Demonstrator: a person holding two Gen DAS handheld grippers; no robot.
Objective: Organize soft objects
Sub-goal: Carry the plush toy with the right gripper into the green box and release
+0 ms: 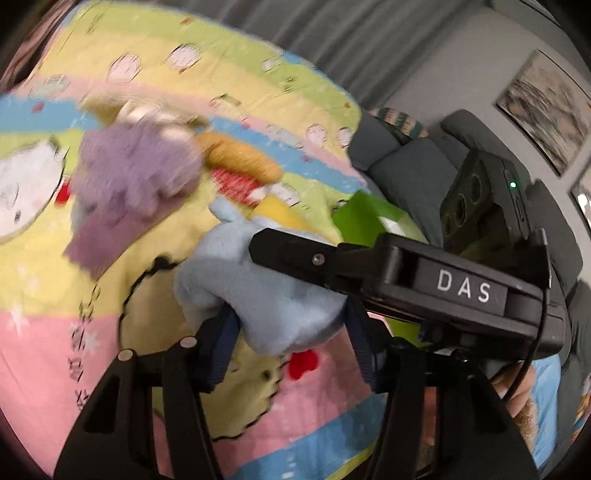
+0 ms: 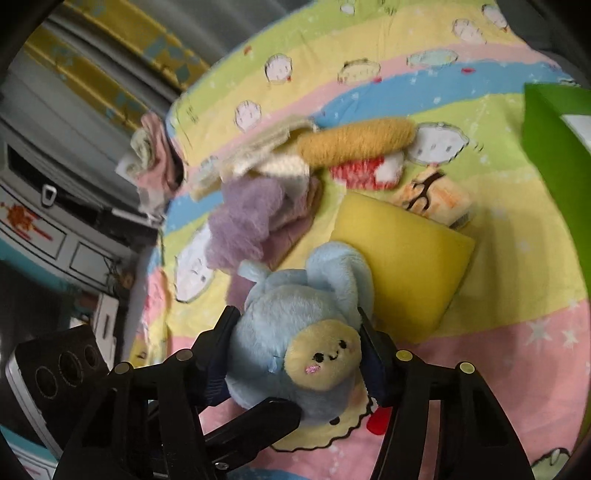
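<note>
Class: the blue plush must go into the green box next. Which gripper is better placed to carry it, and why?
Right. The right gripper clamps the blue plush across its body, and the green box stands on its side; the left gripper pinches one end.

We're in a home bedroom: a bed spread with a pastel cartoon-print quilt [image 2: 424, 85], grey curtains [image 1: 332, 33] behind it, framed pictures [image 1: 546, 107] on the wall, a grey armchair [image 1: 402, 162] alongside, and a white drawer cabinet [image 2: 55, 236] nearby.
</note>
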